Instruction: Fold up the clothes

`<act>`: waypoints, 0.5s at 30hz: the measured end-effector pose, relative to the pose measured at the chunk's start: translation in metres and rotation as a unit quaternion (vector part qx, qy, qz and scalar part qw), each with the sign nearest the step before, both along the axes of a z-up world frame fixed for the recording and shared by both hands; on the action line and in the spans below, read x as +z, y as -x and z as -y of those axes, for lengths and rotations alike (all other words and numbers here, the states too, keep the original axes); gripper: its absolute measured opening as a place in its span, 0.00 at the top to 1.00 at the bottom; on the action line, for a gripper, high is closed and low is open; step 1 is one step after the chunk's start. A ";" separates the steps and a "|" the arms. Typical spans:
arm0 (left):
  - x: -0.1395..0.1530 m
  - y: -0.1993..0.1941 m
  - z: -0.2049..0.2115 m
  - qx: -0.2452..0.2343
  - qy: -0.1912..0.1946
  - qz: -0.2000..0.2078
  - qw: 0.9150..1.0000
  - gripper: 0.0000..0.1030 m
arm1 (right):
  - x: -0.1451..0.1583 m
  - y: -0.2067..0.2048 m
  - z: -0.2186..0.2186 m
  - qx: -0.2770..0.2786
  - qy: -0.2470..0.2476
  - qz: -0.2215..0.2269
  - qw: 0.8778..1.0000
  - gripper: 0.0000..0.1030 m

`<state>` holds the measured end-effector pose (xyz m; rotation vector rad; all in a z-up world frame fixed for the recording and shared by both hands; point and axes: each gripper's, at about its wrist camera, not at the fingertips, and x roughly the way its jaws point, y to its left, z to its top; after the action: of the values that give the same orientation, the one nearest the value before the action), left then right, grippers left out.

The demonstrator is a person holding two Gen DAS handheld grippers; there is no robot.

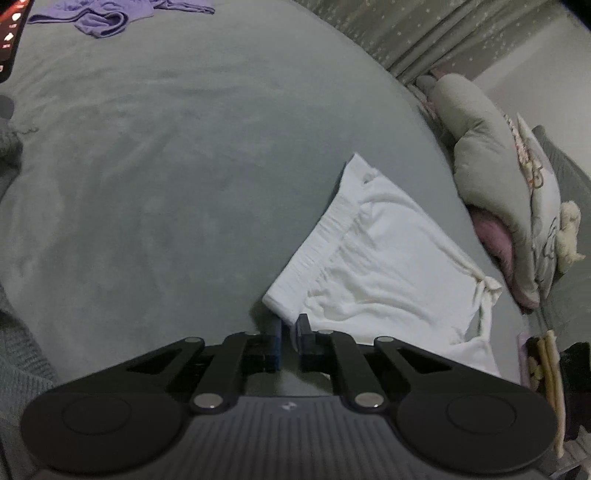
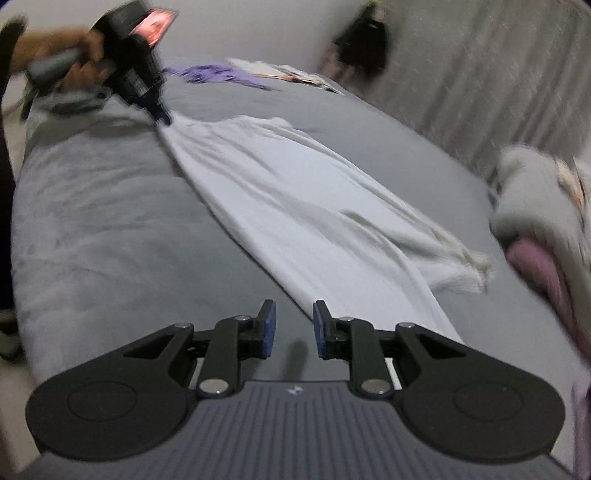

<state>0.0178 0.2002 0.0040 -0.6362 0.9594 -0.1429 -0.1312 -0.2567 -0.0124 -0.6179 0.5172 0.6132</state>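
Note:
A white garment (image 1: pixel 388 266) lies on the grey bed cover (image 1: pixel 166 166), its gathered waistband toward the middle of the bed. My left gripper (image 1: pixel 290 334) is shut on the garment's near corner, and a sliver of white cloth shows between its blue pads. In the right wrist view the white garment (image 2: pixel 295 206) stretches in a long band from the left gripper (image 2: pixel 162 116), which a hand (image 2: pixel 74 48) holds, down to my right gripper (image 2: pixel 294 325). The right gripper stands open low over the bed. The cloth's edge runs just behind its right finger (image 2: pixel 321 328), and nothing is pinched.
A crumpled purple garment (image 1: pixel 107 18) lies at the far side of the bed. Grey and pink pillows (image 1: pixel 491 166) are piled along the right edge, with a starred curtain (image 1: pixel 424 33) behind them. A wide stretch of grey cover spreads to the left of the white garment.

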 end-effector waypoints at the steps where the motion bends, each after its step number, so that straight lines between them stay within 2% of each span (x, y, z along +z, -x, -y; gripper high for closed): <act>1: 0.002 0.001 -0.001 0.000 0.007 0.004 1.000 0.94 | -0.002 0.000 -0.007 0.007 0.005 0.003 1.000 0.77; 5: 0.011 0.004 -0.002 -0.002 0.022 0.019 1.000 0.94 | -0.013 -0.005 -0.041 0.024 0.039 0.038 0.998 0.77; 12: 0.014 0.006 -0.004 0.002 0.034 0.026 0.999 0.95 | -0.019 -0.006 -0.082 0.037 0.041 0.063 0.997 0.77; 15: 0.016 0.007 -0.006 0.006 0.049 0.031 0.998 0.95 | -0.026 -0.007 -0.098 0.037 0.064 0.081 0.994 0.77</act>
<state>0.0108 0.2057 0.0201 -0.7230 0.8931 -0.1988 -0.1244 -0.1590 -0.0388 -0.8034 0.3840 0.5962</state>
